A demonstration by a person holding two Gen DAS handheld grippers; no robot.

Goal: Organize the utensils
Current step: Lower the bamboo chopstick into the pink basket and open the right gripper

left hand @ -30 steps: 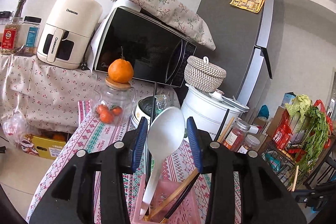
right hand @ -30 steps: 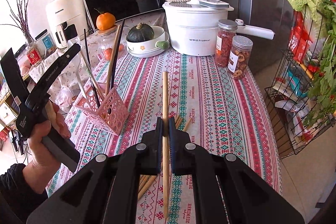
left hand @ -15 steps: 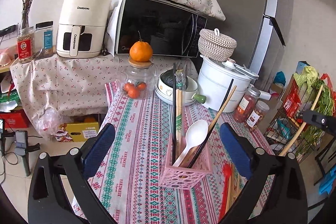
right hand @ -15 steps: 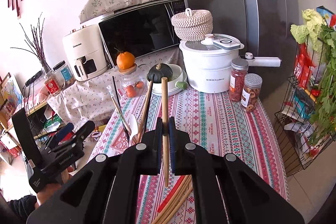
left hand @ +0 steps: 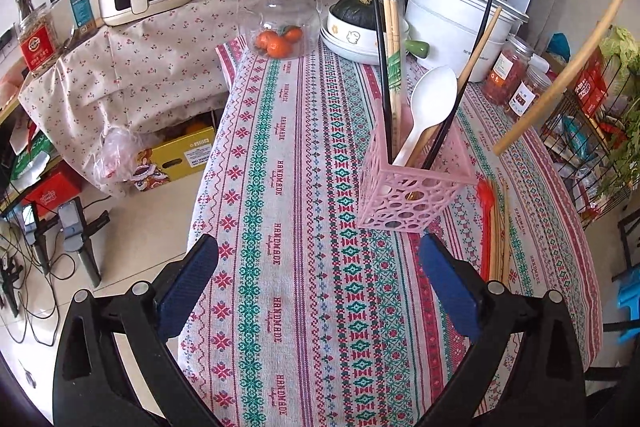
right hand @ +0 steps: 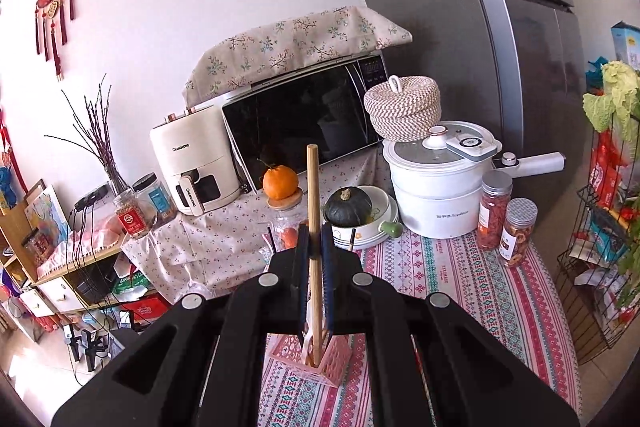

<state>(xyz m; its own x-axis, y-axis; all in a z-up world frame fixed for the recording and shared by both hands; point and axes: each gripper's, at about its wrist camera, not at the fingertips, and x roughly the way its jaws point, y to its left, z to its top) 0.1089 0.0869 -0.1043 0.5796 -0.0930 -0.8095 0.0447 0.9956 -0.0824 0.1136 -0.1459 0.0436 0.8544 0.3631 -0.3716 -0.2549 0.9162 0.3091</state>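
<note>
A pink perforated utensil basket (left hand: 414, 193) stands on the patterned tablecloth (left hand: 304, 267). It holds a white spoon (left hand: 430, 99), black chopsticks, a wooden chopstick and a wrapped chopstick pair. My left gripper (left hand: 316, 277) is open and empty, drawn back in front of the basket. My right gripper (right hand: 315, 251) is shut on a wooden chopstick (right hand: 314, 227), held upright with its lower end over the basket (right hand: 316, 361). That chopstick also shows in the left wrist view (left hand: 560, 75). More wooden chopsticks and a red utensil (left hand: 494, 227) lie right of the basket.
At the table's far end stand a glass jar with an orange on its lid (left hand: 284, 19), a bowl holding a dark squash (left hand: 358, 27), a white cooker (left hand: 456, 23) and two spice jars (left hand: 512, 75). A wire rack of vegetables (left hand: 600, 131) stands on the right.
My left gripper let go of the white spoon in the basket, opened wide and drew back. My right gripper lifted the wooden chopstick off the table and brought it upright over the basket.
</note>
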